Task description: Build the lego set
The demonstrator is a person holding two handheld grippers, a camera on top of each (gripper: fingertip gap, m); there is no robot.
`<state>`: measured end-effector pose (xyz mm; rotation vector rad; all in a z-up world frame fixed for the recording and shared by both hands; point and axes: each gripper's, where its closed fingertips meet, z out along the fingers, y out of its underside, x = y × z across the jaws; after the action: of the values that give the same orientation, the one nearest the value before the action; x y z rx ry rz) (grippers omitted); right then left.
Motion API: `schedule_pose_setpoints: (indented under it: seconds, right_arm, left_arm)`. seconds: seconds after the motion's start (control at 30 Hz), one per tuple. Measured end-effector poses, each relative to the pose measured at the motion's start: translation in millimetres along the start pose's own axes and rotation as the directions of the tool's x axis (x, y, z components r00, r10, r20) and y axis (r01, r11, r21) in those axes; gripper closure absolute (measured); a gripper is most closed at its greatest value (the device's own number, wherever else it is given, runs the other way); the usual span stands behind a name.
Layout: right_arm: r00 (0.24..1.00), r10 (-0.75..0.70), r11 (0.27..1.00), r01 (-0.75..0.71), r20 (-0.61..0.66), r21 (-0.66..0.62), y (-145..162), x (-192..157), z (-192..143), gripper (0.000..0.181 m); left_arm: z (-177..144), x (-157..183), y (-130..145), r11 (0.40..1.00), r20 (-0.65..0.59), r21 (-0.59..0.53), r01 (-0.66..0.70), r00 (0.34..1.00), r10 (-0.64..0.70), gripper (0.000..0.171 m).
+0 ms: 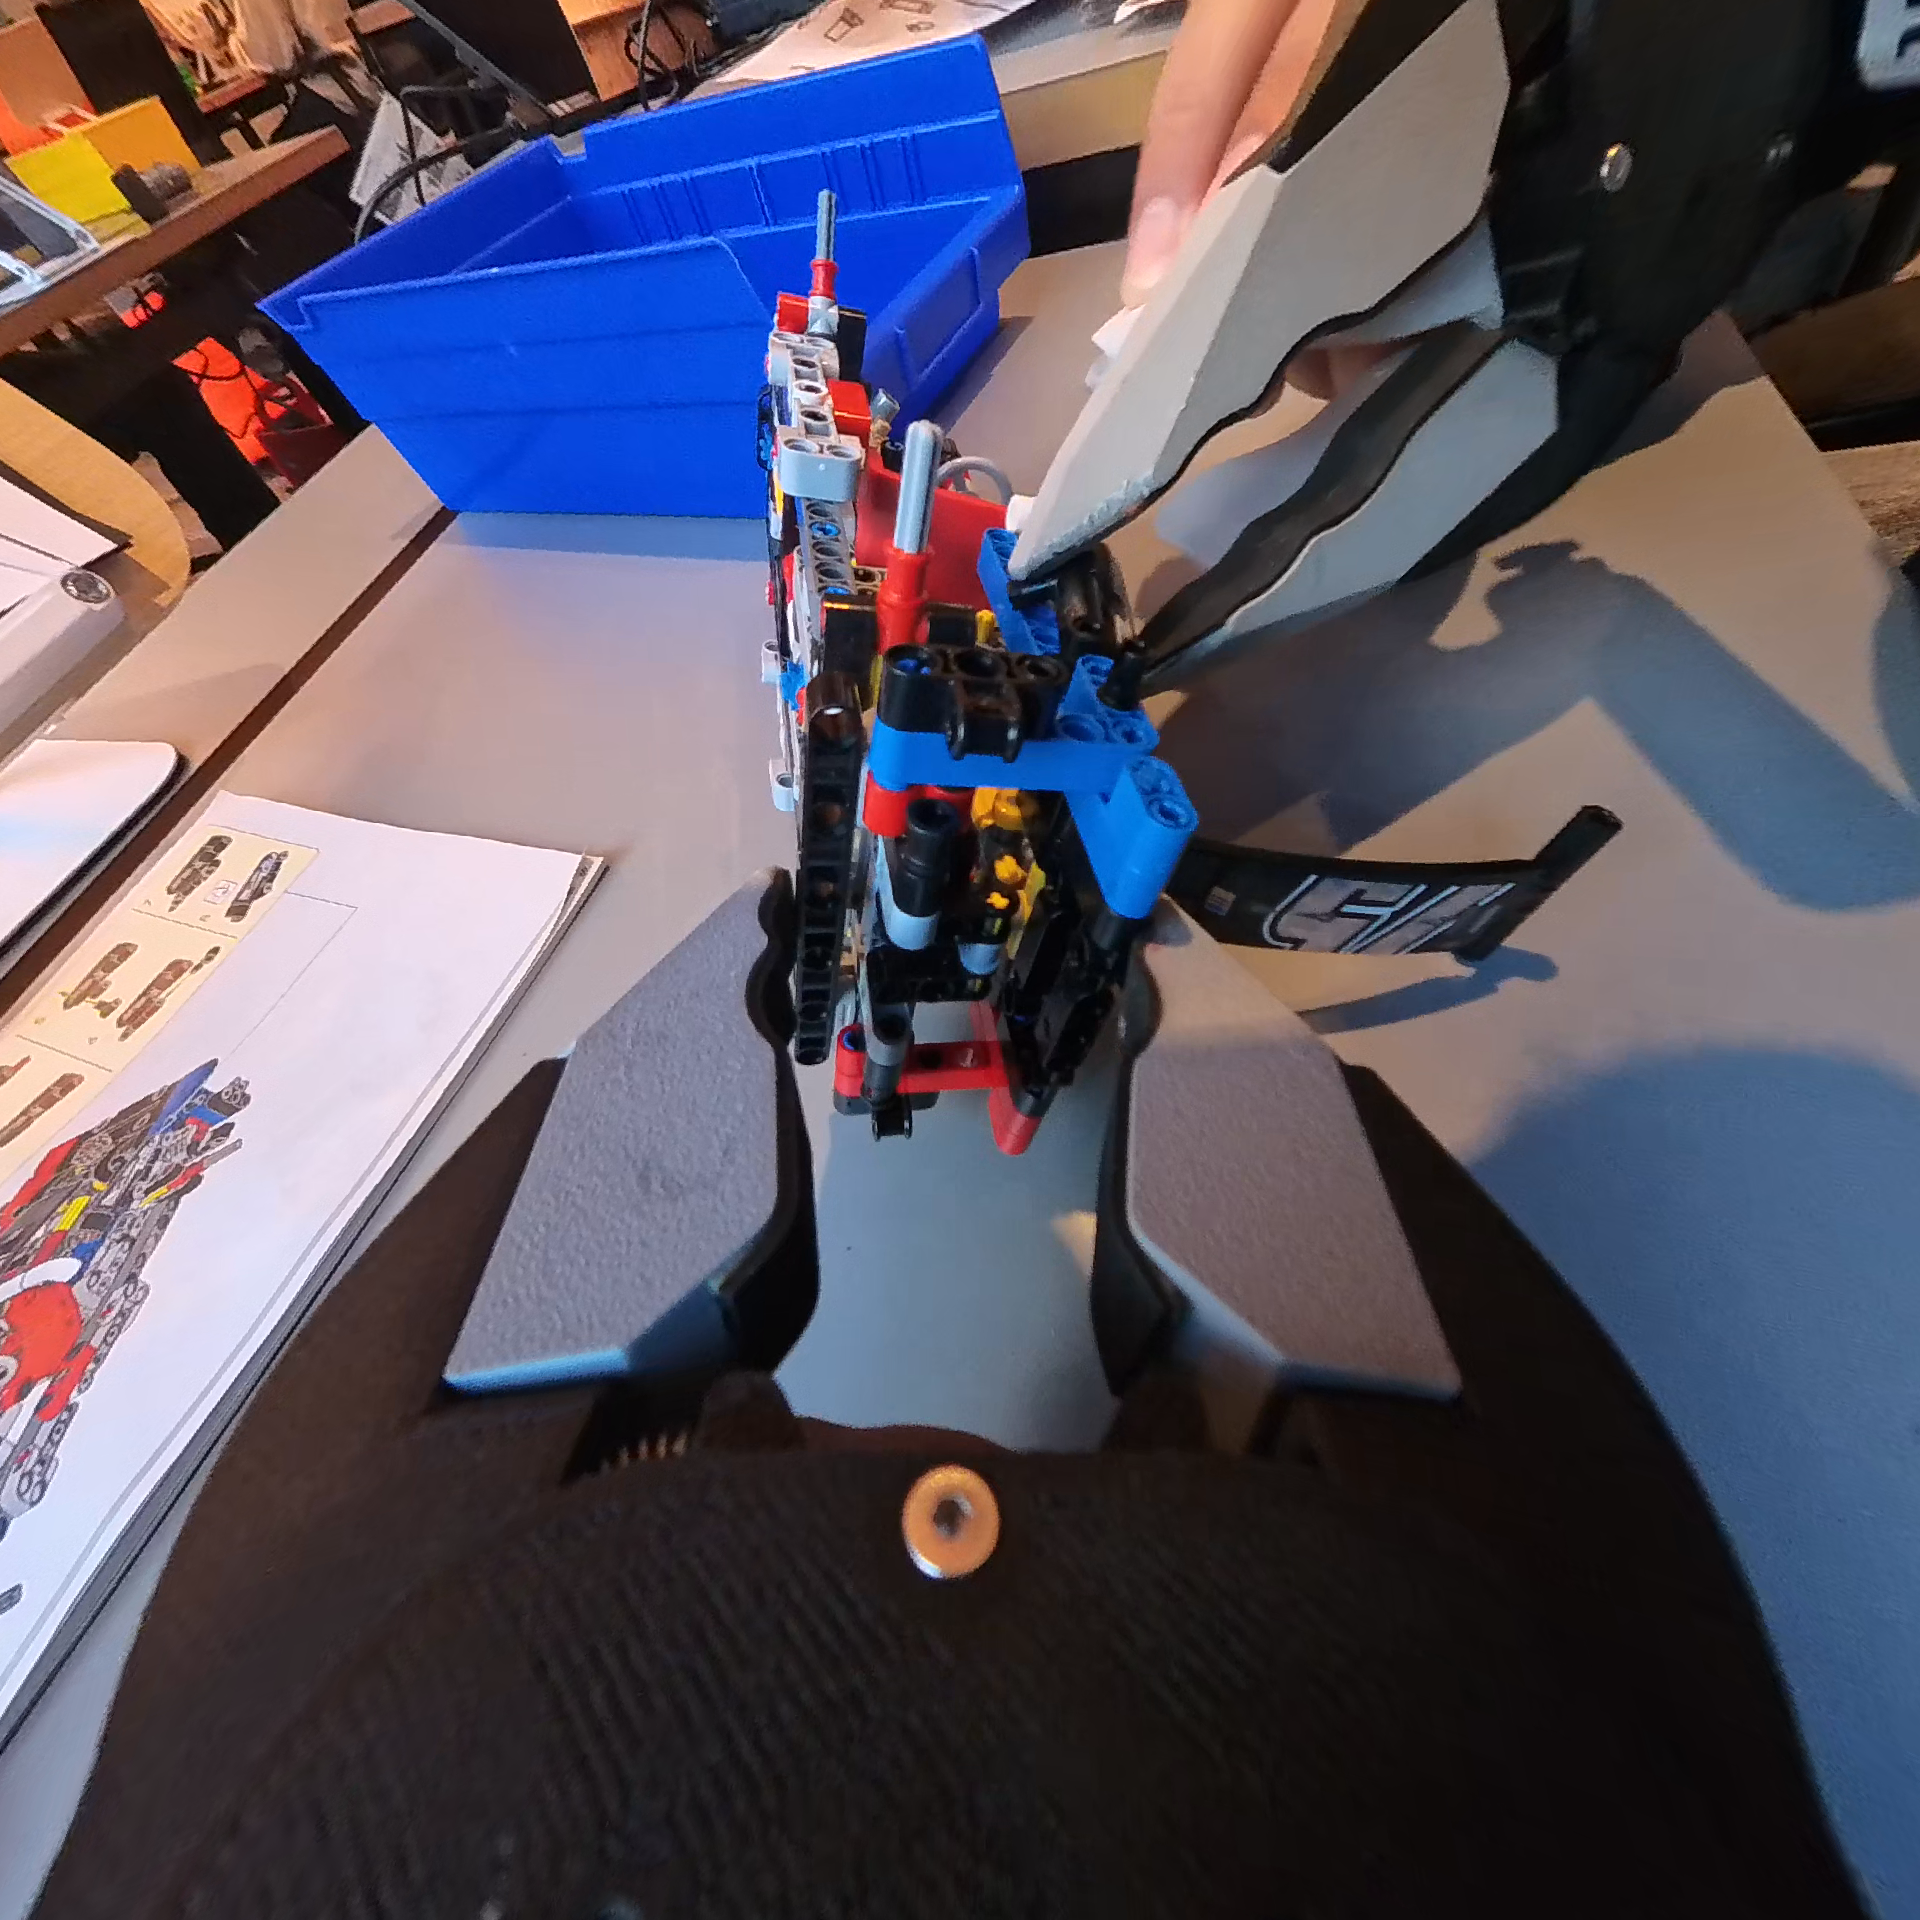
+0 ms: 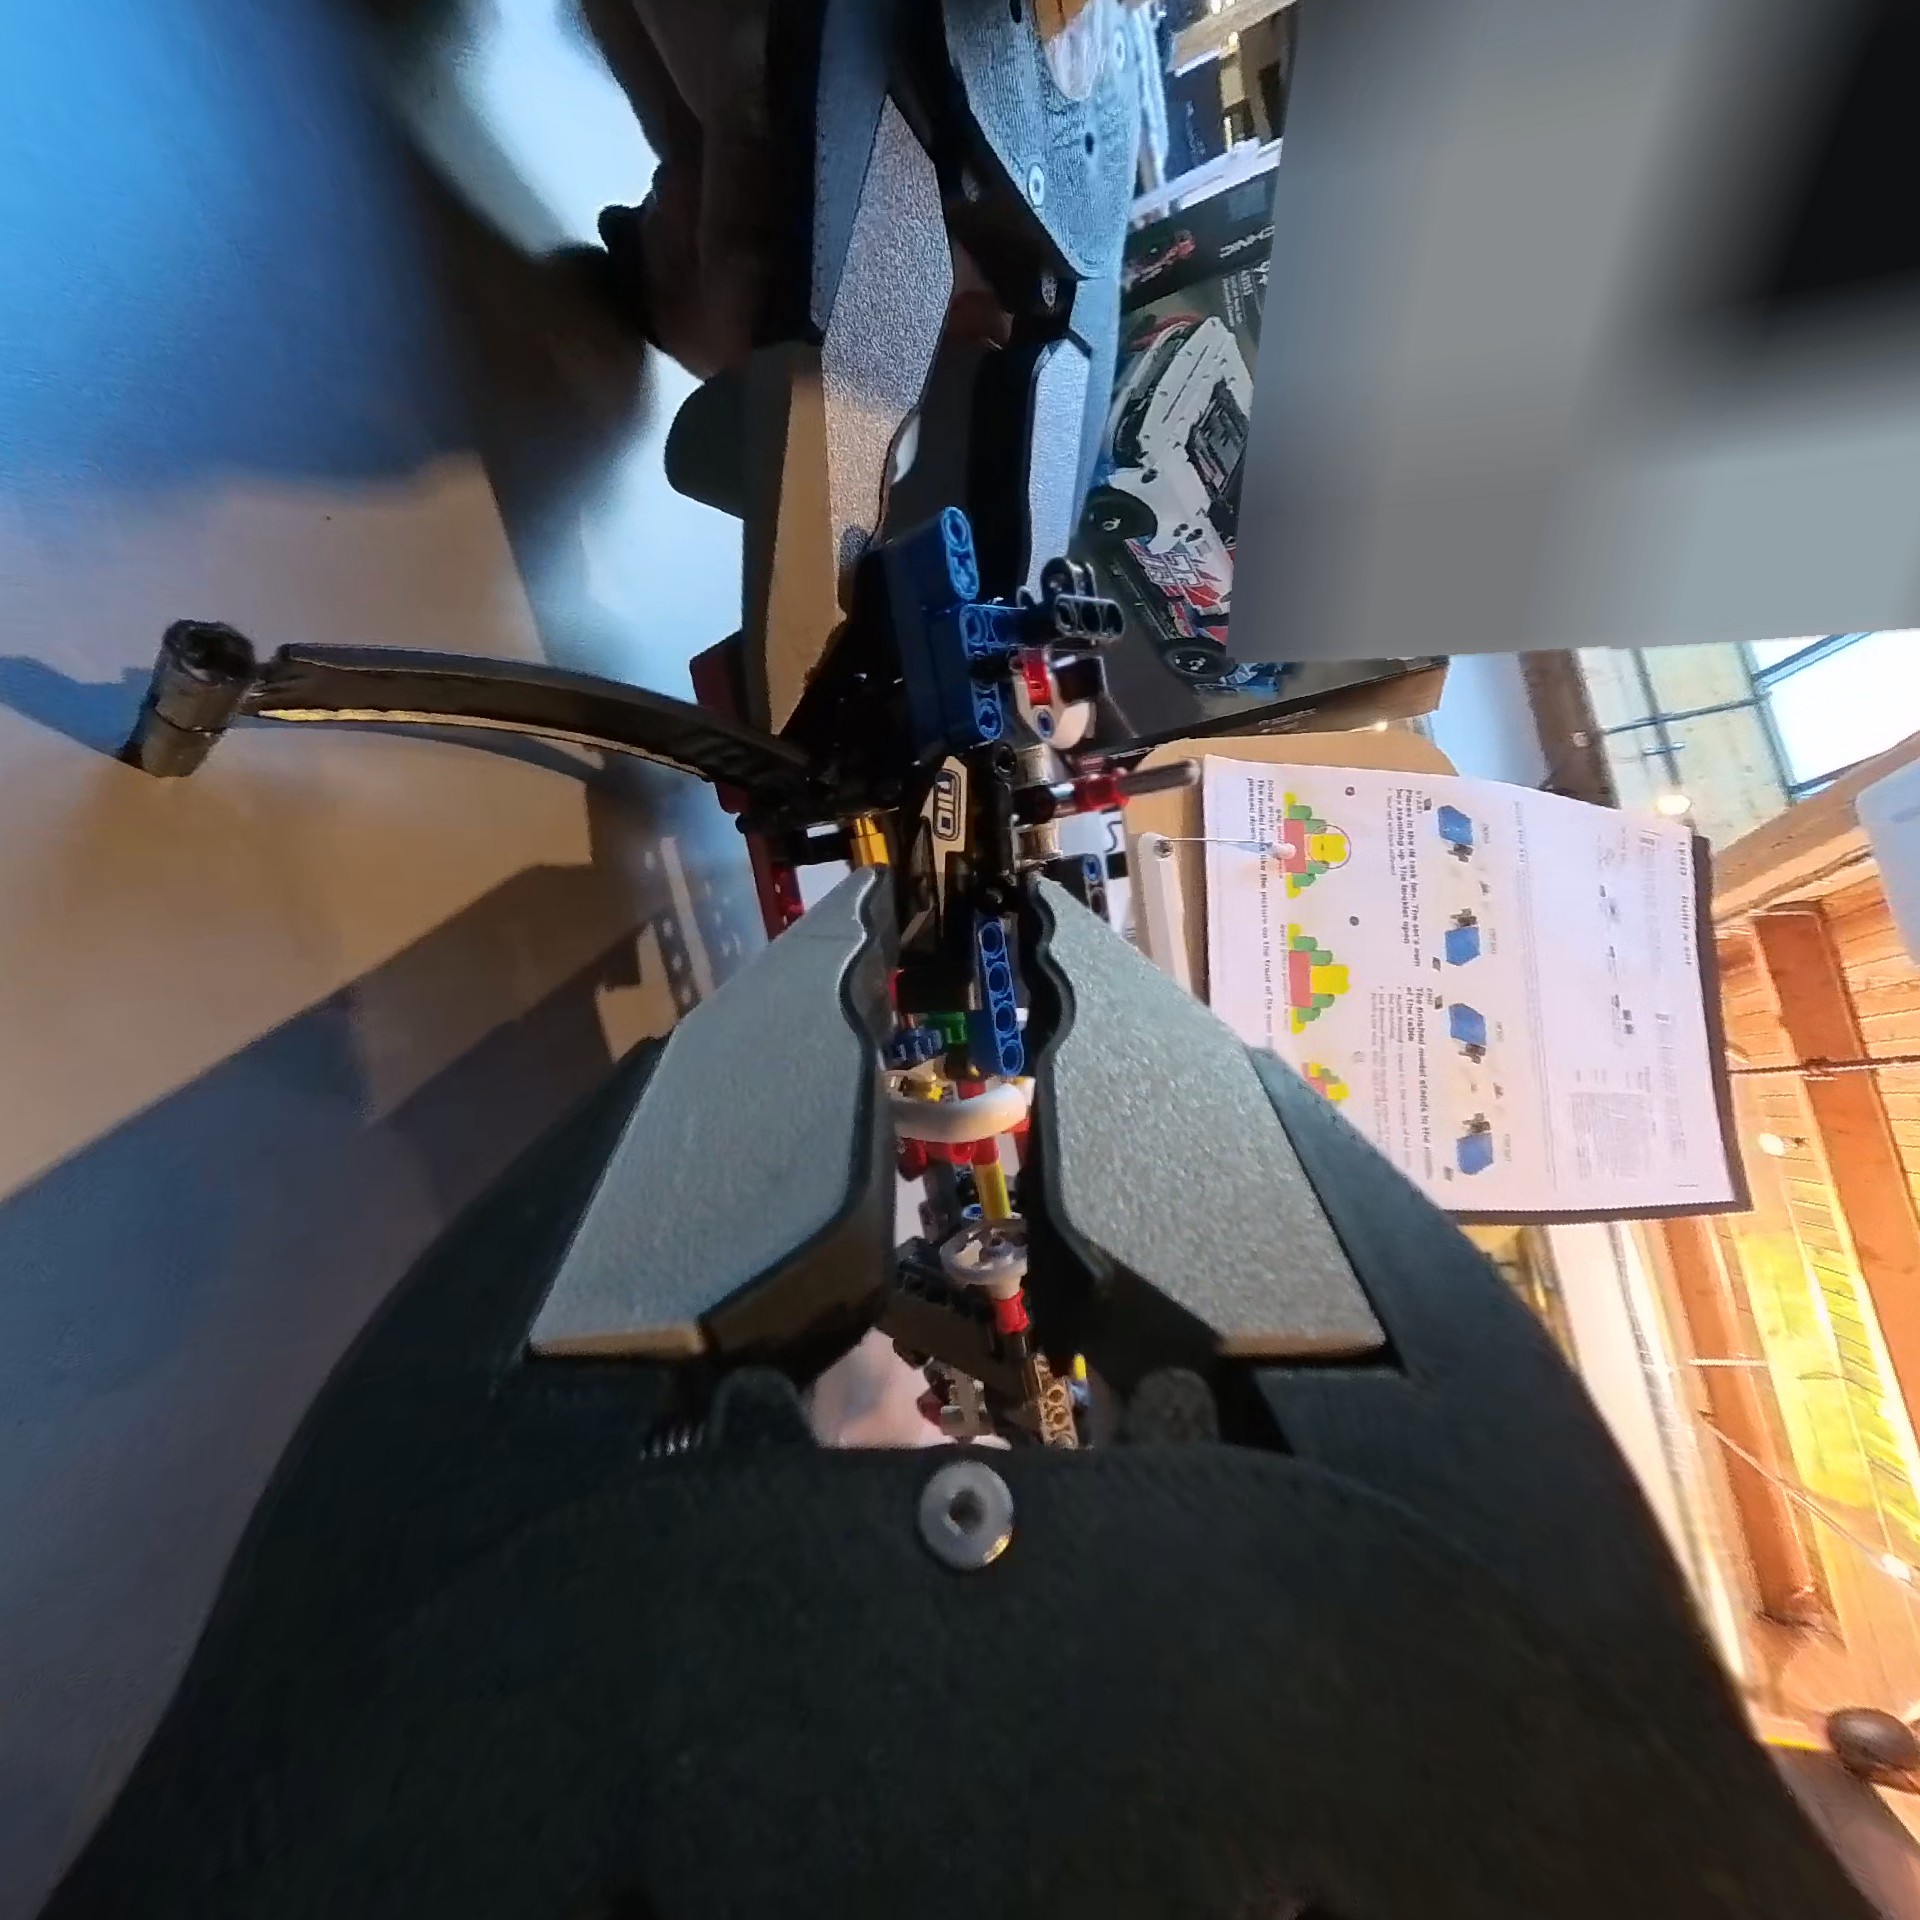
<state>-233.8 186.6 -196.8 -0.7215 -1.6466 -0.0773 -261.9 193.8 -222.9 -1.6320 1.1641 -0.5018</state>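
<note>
- An open instruction booklet lies flat on the grey table at the far left of the left wrist view.
- A blue plastic bin sits on the table behind the lego model, near it but apart.
- The lego model, a long frame of black, red, blue and grey beams, stands on its narrow side at the middle of the table.
- The left gripper pinches the near end of the model, one jaw pressed to each flank, spread only as wide as the frame.
- The right gripper comes in from the upper right; its upper finger tip rests on a blue beam, and its own view shows both jaws clamped against the model's sides.
- A curved black panel sticks out from the model to the right, low over the table.
- A person's fingers lie along the right gripper at the top right.
</note>
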Motion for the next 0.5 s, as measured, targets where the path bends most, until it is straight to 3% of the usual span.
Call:
schedule_pose_setpoints:
  seconds: [0.23, 0.5]
  right_arm:
    - [0.993, 0.109, 0.994, -0.109, 0.047, -0.003, -0.5, -0.8, -1.9, 0.162]
    - [0.996, 0.049, 0.998, -0.051, -0.077, -0.035, -1.3, 0.0, -3.6, 0.162]
  left_arm:
    - [0.3, 1.2, 0.0, 1.000, 0.003, -0.002, -0.008, 1.000, 0.008, 0.112]
    - [0.1, 1.0, -0.8, 1.000, 0.011, 0.000, 0.004, 1.000, -0.004, 0.112]
